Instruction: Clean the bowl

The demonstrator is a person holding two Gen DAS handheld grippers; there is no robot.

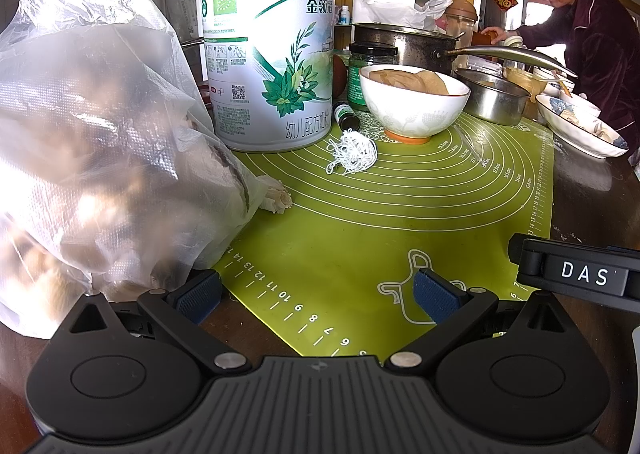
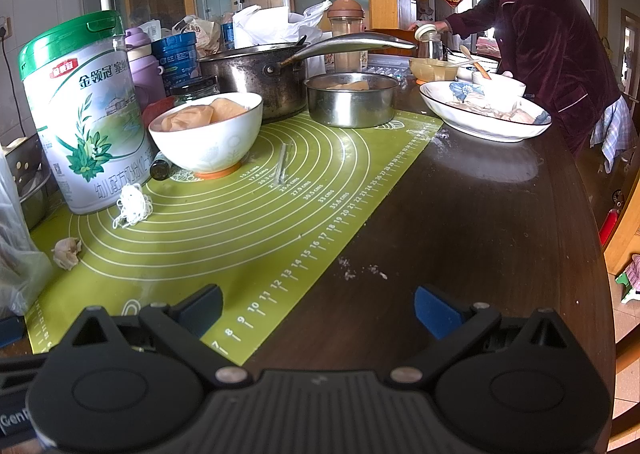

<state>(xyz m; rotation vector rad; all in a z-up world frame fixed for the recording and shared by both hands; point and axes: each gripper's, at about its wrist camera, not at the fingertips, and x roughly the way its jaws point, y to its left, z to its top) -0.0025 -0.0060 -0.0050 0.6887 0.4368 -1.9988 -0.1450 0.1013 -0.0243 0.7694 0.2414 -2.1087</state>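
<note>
Reading "DAS" on right gripper [image 1: 582, 274]; tin [image 1: 269, 49] "金领冠", bowl [image 1: 414, 103]

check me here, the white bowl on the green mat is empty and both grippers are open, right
Not quite. The white bowl is not empty: the right wrist view shows tan, dough-like pieces in it. The rest holds: it stands on the green mat, and the left gripper and right gripper are open.

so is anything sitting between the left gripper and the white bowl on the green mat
Nothing solid. The left gripper is open over bare green mat, and the white bowl stands straight ahead. Only a tangle of white string lies just left of that line, beside the formula tin.
</note>
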